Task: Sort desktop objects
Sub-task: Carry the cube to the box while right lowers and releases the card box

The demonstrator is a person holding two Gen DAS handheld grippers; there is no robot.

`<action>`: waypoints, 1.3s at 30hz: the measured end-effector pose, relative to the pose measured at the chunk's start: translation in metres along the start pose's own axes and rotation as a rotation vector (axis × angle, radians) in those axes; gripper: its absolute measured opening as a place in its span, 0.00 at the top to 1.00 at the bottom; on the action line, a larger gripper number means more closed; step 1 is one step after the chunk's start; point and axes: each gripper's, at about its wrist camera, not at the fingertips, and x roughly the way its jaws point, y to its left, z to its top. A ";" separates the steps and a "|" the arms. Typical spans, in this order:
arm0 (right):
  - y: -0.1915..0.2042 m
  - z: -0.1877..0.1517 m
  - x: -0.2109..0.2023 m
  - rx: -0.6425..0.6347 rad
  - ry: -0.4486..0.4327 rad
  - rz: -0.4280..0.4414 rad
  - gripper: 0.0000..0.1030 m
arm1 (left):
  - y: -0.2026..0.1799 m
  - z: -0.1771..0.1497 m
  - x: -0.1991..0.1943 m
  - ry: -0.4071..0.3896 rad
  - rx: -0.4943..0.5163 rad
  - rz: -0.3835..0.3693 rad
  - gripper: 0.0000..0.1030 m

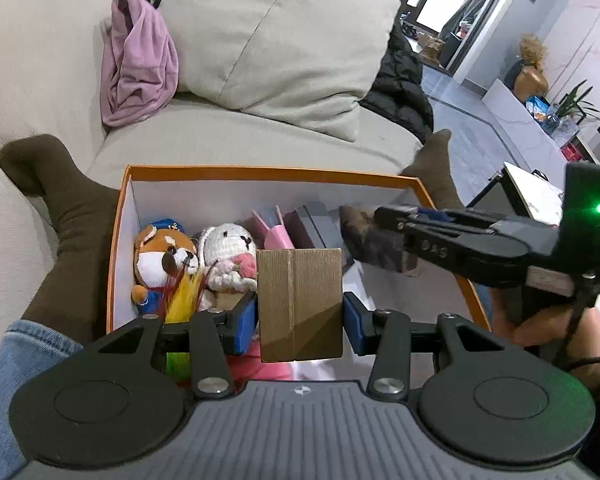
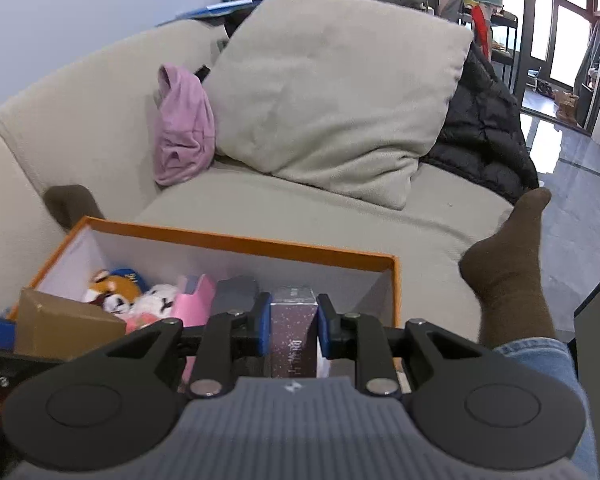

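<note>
My left gripper [image 1: 300,312] is shut on a brown cardboard box [image 1: 299,304], held over the near side of the orange storage box [image 1: 268,174]. My right gripper [image 2: 293,326] is shut on a small purple speckled box [image 2: 294,328], above the orange storage box's [image 2: 236,240] right part. That right gripper [image 1: 384,236] shows at the right of the left wrist view, with the purple box [image 1: 374,242] blurred. Inside lie a fox plush [image 1: 166,256], a white knitted bunny [image 1: 230,252], a pink item [image 1: 278,236] and a grey box [image 1: 312,224].
The orange box rests on a beige sofa [image 2: 300,216] between a person's legs in brown socks [image 1: 66,216] [image 2: 512,256]. A large cushion [image 2: 332,92], a pink cloth [image 2: 184,124] and a black jacket [image 2: 480,128] lie behind. A tiled floor [image 2: 572,184] is at right.
</note>
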 end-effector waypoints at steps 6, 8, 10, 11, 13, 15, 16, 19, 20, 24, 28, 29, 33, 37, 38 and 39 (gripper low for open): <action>0.002 -0.011 0.014 -0.021 0.127 0.005 0.76 | 0.009 0.002 0.007 -0.004 -0.011 -0.025 0.50; 0.005 -0.012 0.013 -0.052 0.191 0.014 0.76 | 0.010 0.000 0.010 -0.001 -0.010 -0.034 0.50; 0.008 -0.016 0.013 -0.085 0.229 0.011 0.76 | 0.011 0.000 0.013 0.004 -0.013 -0.053 0.50; 0.011 -0.017 0.013 -0.105 0.249 0.008 0.76 | 0.012 0.000 0.014 0.003 -0.015 -0.061 0.50; 0.013 -0.018 0.016 -0.108 0.265 0.006 0.76 | 0.013 0.000 0.014 0.000 -0.017 -0.067 0.50; 0.011 -0.017 0.024 -0.087 0.271 0.002 0.76 | 0.015 0.000 0.014 -0.003 -0.021 -0.069 0.50; 0.010 -0.017 0.029 -0.075 0.274 0.004 0.76 | 0.015 0.000 0.013 -0.004 -0.023 -0.069 0.50; 0.008 -0.015 0.044 -0.048 0.293 0.037 0.76 | 0.017 0.000 0.010 -0.009 -0.024 -0.069 0.50; 0.008 -0.013 0.045 -0.049 0.286 0.047 0.76 | 0.017 0.000 0.010 -0.011 -0.023 -0.068 0.50; 0.008 -0.011 0.044 -0.100 0.282 0.073 0.74 | 0.017 0.001 0.010 -0.012 -0.022 -0.069 0.50; 0.010 -0.010 0.026 -0.174 0.262 0.138 0.51 | 0.014 0.003 0.011 -0.006 -0.017 -0.062 0.50; 0.011 -0.010 0.021 -0.210 0.257 0.145 0.51 | 0.013 0.003 0.011 -0.006 -0.016 -0.059 0.50; 0.023 -0.018 0.014 -0.472 0.300 0.120 0.65 | 0.010 0.006 0.013 -0.004 -0.016 -0.044 0.50; 0.027 -0.027 0.028 -0.604 0.352 0.091 0.87 | 0.008 0.009 0.015 -0.006 -0.019 -0.029 0.50; 0.027 -0.027 0.031 -0.606 0.352 0.093 0.88 | 0.007 0.010 0.015 -0.005 -0.018 -0.029 0.50; 0.027 -0.027 0.035 -0.599 0.343 0.100 0.90 | 0.005 0.010 0.014 -0.003 -0.014 -0.033 0.50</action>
